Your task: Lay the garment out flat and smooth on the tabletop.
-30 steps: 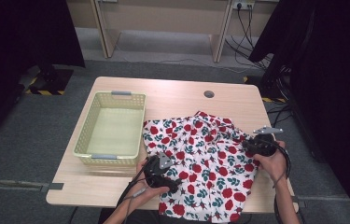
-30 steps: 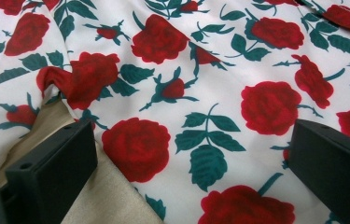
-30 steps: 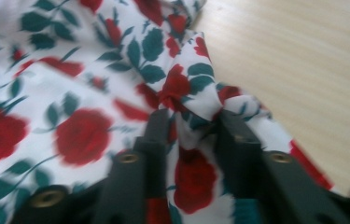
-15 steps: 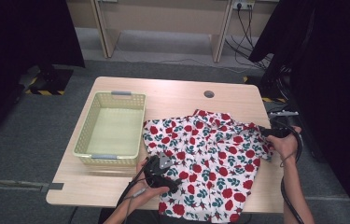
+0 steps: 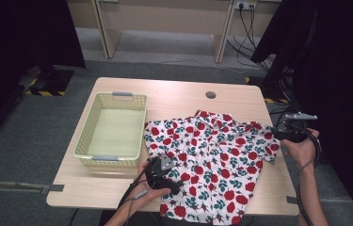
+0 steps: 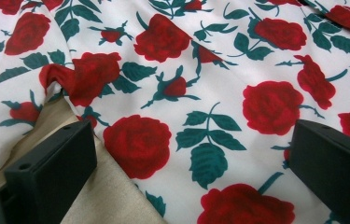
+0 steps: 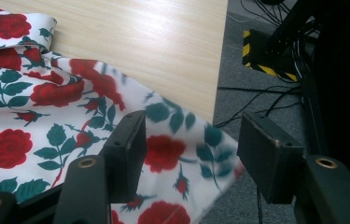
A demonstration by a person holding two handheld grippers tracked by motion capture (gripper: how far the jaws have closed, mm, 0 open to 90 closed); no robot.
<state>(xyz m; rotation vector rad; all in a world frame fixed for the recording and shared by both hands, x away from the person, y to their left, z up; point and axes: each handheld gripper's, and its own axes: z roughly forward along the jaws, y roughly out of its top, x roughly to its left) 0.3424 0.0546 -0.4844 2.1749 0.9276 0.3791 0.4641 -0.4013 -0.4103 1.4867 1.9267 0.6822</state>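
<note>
- Rose-print shirt [image 5: 212, 160]: a short-sleeved shirt, white with red roses and green leaves, spread flat on the worktop [image 5: 179, 101], its hem hanging over the near edge.
- Nearest, the left gripper [image 6: 186, 158] has its jaws spread wide just above the shirt's near left part. Cloth lies under and between them, with a bare strip of worktop under the left jaw. Nothing is pinched; the jaws are released.
- Beyond the left jaw a small fold of fabric is turned up at the edge, an easy place to take hold.
- To the right, the right gripper [image 7: 189, 149] hangs off the worktop's right edge with jaws parted. They have just been opening, and the sleeve [image 7: 172, 140] droops free beneath and between them, unheld.
- How it will handle, as I judge it: light, thin and limp. It will sag and slide from any single hold, and bunch if pushed. Best gripped at a seam, hem or sleeve edge, where the cloth is doubled, with both grippers well apart.
- Farthest, left of the left jaws, an empty pale-yellow mesh basket [image 5: 139, 117] stands just beside the shirt's left sleeve.
</note>
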